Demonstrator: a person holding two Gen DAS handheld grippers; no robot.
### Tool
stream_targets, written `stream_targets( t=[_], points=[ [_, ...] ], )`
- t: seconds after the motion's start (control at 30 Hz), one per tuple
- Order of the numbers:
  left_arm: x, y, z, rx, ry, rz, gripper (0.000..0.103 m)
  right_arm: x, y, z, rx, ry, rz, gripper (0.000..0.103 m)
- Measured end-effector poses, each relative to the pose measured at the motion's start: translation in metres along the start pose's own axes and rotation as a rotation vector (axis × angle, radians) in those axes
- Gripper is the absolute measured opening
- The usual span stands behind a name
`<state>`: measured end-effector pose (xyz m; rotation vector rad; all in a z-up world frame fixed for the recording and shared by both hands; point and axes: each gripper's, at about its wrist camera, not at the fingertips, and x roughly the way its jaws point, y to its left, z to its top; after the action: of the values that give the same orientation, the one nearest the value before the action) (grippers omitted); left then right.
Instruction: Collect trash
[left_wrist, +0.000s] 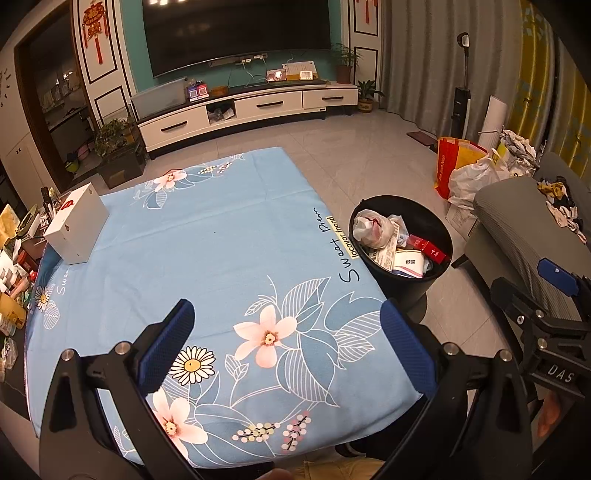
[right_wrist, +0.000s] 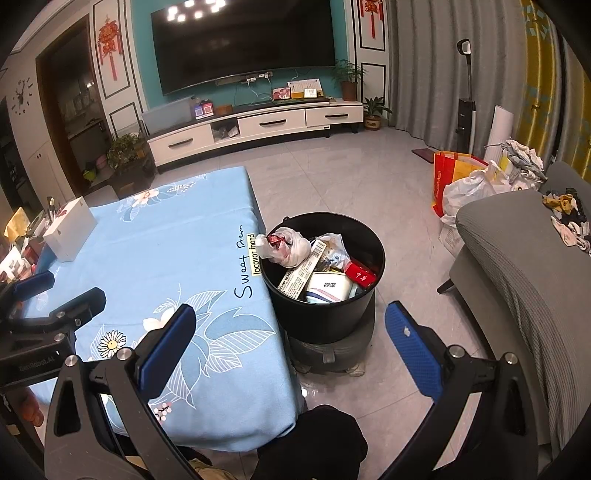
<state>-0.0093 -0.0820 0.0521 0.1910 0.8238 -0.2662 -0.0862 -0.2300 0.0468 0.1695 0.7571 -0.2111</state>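
Observation:
A black round trash bin stands on the floor at the table's right side. It holds a white plastic bag, a red box, paper packs and a white pack. My left gripper is open and empty above the near part of the blue flowered tablecloth. My right gripper is open and empty, low between the table's corner and the bin. Each gripper shows at the edge of the other's view.
A white box lies on the table's far left. Clutter lines the table's left edge. A grey sofa stands right of the bin. Bags sit on the floor behind it. A TV cabinet lines the far wall.

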Motion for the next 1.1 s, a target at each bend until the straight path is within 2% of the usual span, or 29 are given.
stream_targets(
  t=[1.1],
  points=[
    [0.0027,0.0022,-0.0023,-0.001,0.002,0.001,0.1,0.0024,0.0018,-0.0019,-0.003,0.003,0.001,0.1]
  ],
)
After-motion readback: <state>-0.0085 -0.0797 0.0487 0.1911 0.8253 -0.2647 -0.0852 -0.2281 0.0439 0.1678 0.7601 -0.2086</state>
